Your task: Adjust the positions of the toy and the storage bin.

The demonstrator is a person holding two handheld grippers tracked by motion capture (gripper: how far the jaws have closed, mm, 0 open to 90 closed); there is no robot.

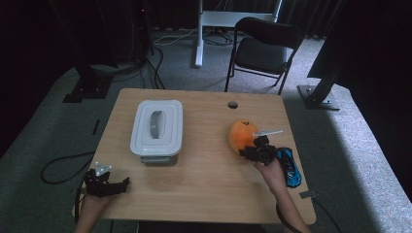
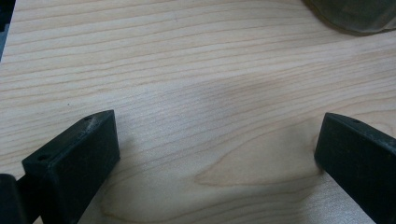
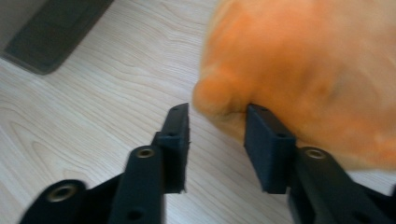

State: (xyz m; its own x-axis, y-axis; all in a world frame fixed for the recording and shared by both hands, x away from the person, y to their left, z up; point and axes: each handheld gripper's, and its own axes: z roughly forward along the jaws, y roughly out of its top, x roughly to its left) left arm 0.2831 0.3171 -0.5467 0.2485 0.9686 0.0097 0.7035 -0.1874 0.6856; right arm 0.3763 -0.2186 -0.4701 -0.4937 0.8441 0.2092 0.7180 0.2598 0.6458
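Right gripper [image 1: 248, 151] sits hard against the near lower edge of the orange plush toy [image 1: 243, 135], jaws partly apart. In the right gripper view, toy [image 3: 308, 70] bulges just ahead and to the right, a small fuzzy nub [image 3: 215, 95] poking toward the gap, not visibly pinched. Left gripper [image 1: 108, 183] rests well apart over bare desk [image 2: 196, 93], jaws wide with nothing between. Right hand [image 1: 273, 172] clearly nearer; a short push forward looks needed.

Orange plush toy [image 1: 242, 135], white lidded box [image 1: 157, 128]
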